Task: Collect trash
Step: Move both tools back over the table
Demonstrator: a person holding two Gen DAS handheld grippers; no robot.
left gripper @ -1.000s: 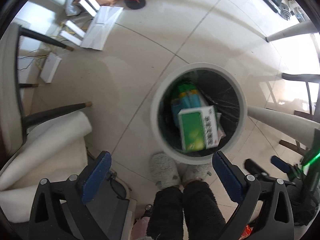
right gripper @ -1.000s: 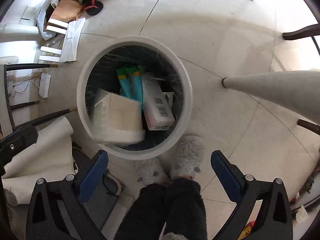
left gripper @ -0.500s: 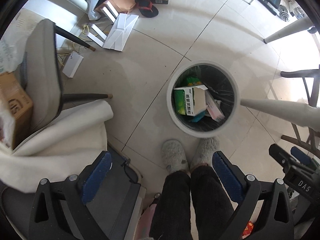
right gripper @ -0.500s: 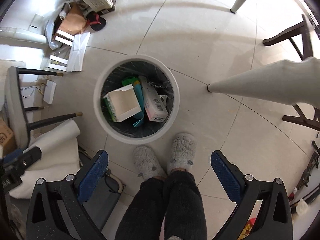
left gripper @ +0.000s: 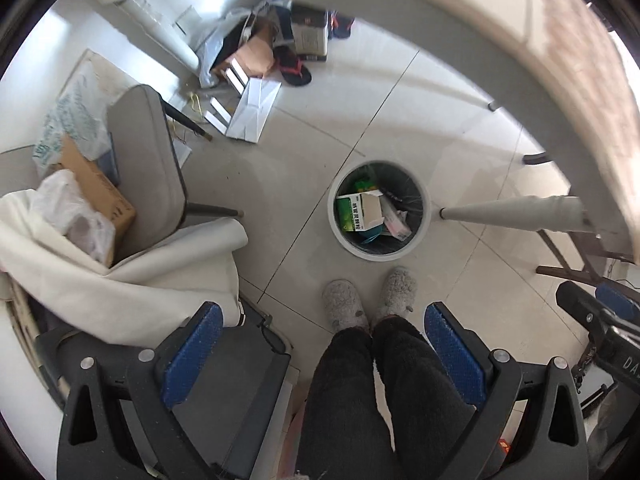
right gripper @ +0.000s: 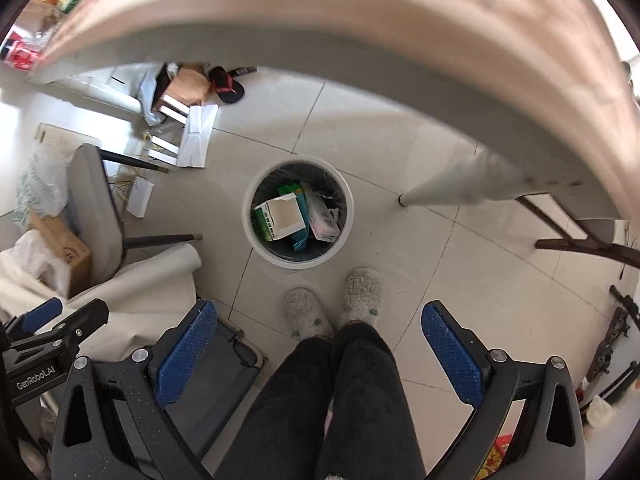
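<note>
A white round trash bin (left gripper: 424,216) stands on the tiled floor, far below both grippers; it also shows in the right wrist view (right gripper: 348,216). Inside lie a green and white box (left gripper: 358,212), also seen in the right wrist view (right gripper: 278,218), a pink and white box (right gripper: 324,216) and other packaging. My left gripper (left gripper: 320,356) is open and empty, high above the floor. My right gripper (right gripper: 318,354) is open and empty at a similar height. Each gripper appears at the edge of the other's view.
A table edge (right gripper: 360,20) arcs across the top, with its pale leg (right gripper: 460,184) beside the bin. A grey chair (left gripper: 144,164) with a cardboard box (left gripper: 96,192) and white cloth (left gripper: 140,272) stands left. Floor clutter (left gripper: 256,72) lies at the back. The person's slippered feet (left gripper: 368,300) stand before the bin.
Both grippers have risen well away from the bin, which now looks much smaller. The table edge has come into view at the top. Both stay open and empty.
</note>
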